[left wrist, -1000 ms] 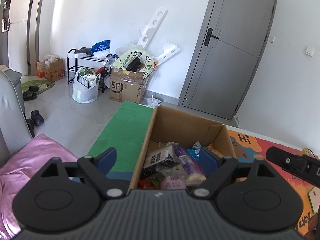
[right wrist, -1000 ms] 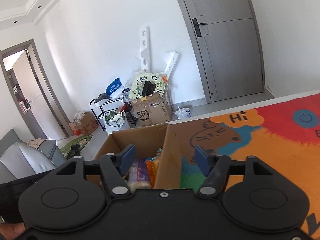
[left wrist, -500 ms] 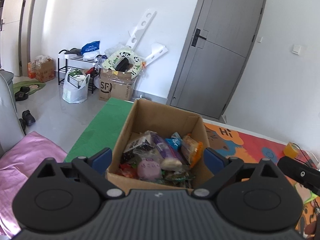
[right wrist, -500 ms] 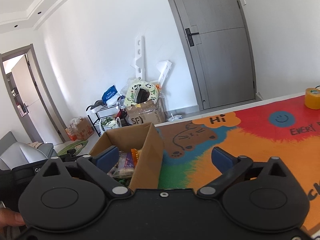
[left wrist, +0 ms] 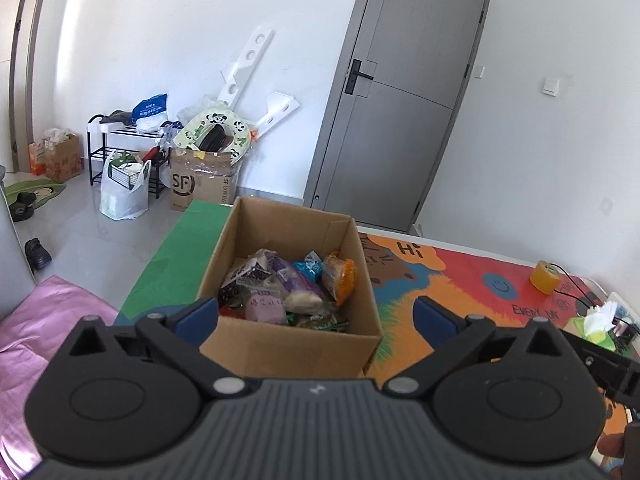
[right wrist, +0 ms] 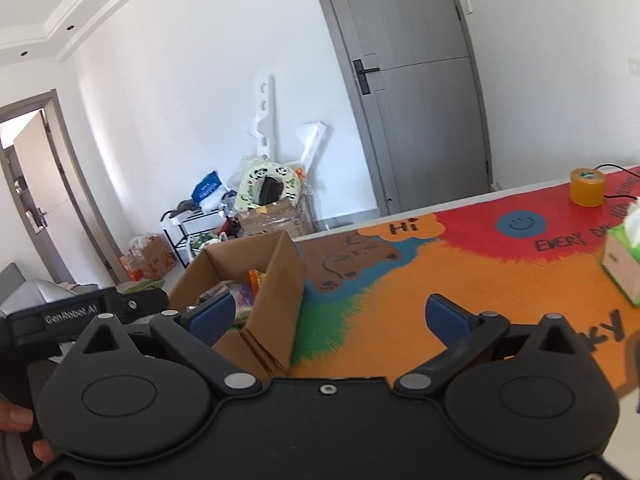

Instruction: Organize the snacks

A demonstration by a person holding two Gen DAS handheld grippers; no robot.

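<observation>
An open cardboard box (left wrist: 280,344) stands on the colourful mat (left wrist: 472,280) and holds several snack packets (left wrist: 288,288). My left gripper (left wrist: 316,316) is open and empty, held just in front of the box's near wall. In the right wrist view the box (right wrist: 276,280) sits to the left, with packets showing inside. My right gripper (right wrist: 328,318) is open and empty, held over the mat to the right of the box.
A yellow tape roll (left wrist: 544,277) and a green tissue box (right wrist: 624,264) sit on the mat's right side. A pink cloth (left wrist: 40,320) lies to the left. A grey door (left wrist: 400,128) and floor clutter with a cardboard carton (left wrist: 200,184) stand behind.
Both grippers have pulled back from the box and opened wider. The box now shows whole in the left wrist view; the right gripper has swung to the right over the mat.
</observation>
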